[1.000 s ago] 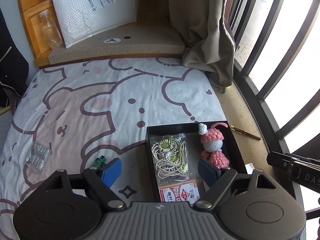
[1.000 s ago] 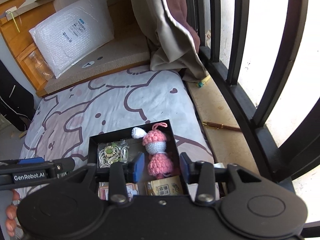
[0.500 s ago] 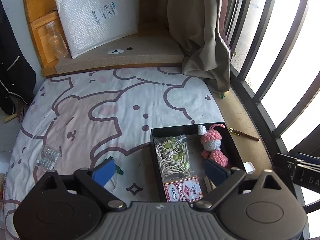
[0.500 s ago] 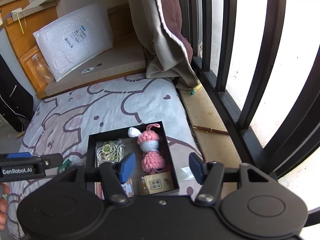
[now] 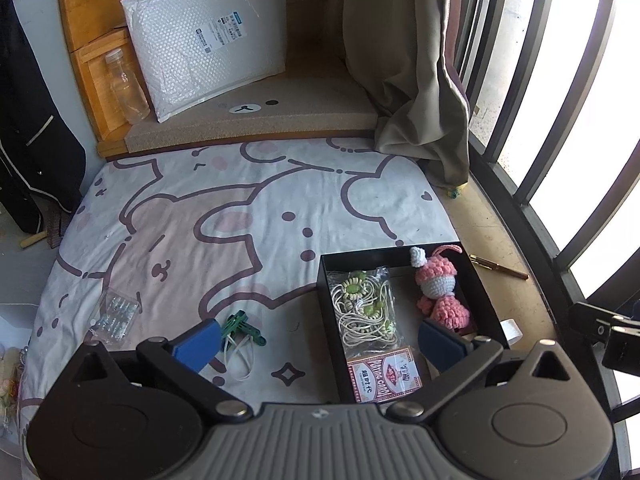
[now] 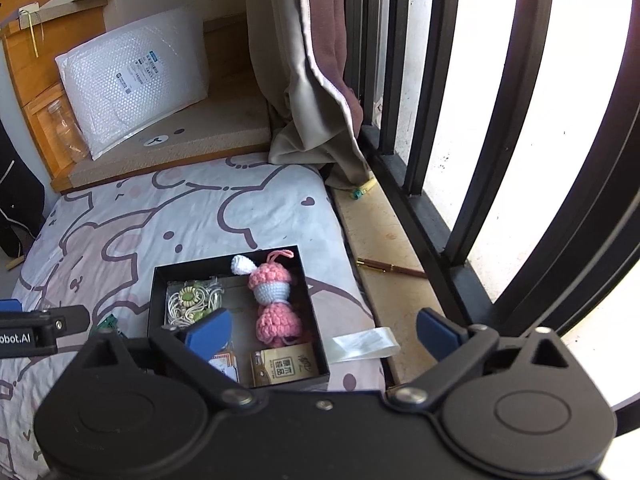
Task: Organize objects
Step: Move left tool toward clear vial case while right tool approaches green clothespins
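Note:
A black tray [image 5: 327,258] [image 6: 154,280] lies on the bed at the right edge. It holds a pink crochet doll [image 5: 438,292] [image 6: 272,292], a bag of beaded cord [image 5: 366,306] [image 6: 192,304], a red card deck [image 5: 384,374] and a tan packet [image 6: 284,364]. A green clip [image 5: 242,328] with a white loop and a clear packet [image 5: 116,316] lie on the sheet left of the tray. My left gripper [image 5: 320,344] is open and empty above the tray's near left side. My right gripper [image 6: 324,332] is open and empty above the tray's near right side.
A white tape piece [image 6: 364,344] lies by the tray's right side. A brown pen [image 6: 392,268] rests on the sill beside black window bars [image 6: 424,80]. A curtain [image 5: 412,80], a bubble mailer [image 5: 204,44] and a glass bottle [image 5: 124,84] stand at the back.
Both grippers have pulled back and up from the tray. The right gripper has opened wide and let go of the pink doll, which lies in the tray.

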A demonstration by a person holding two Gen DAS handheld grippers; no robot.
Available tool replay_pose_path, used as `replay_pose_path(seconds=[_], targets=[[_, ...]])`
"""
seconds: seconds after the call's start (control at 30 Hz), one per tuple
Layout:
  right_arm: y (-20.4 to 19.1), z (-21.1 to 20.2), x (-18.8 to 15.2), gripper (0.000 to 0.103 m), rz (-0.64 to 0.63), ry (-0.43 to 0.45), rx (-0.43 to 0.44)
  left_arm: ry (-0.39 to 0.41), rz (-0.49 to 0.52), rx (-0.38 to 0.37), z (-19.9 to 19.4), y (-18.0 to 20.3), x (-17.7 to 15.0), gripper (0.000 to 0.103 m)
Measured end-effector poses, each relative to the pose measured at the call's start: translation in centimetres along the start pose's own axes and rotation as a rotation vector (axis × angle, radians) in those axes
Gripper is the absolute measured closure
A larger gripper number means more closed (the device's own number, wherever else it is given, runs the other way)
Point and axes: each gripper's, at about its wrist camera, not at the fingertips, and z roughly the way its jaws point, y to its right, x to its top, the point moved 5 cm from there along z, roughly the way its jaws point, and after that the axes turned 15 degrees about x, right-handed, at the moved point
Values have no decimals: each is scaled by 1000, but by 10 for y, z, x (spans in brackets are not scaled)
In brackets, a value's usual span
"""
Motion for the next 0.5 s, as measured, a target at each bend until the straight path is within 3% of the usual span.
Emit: replay_pose_path(seconds=[0.5], targets=[[-4,-4,-6,0,-2,-11,-39,3,-1,-17,-7,-5,-4,0]])
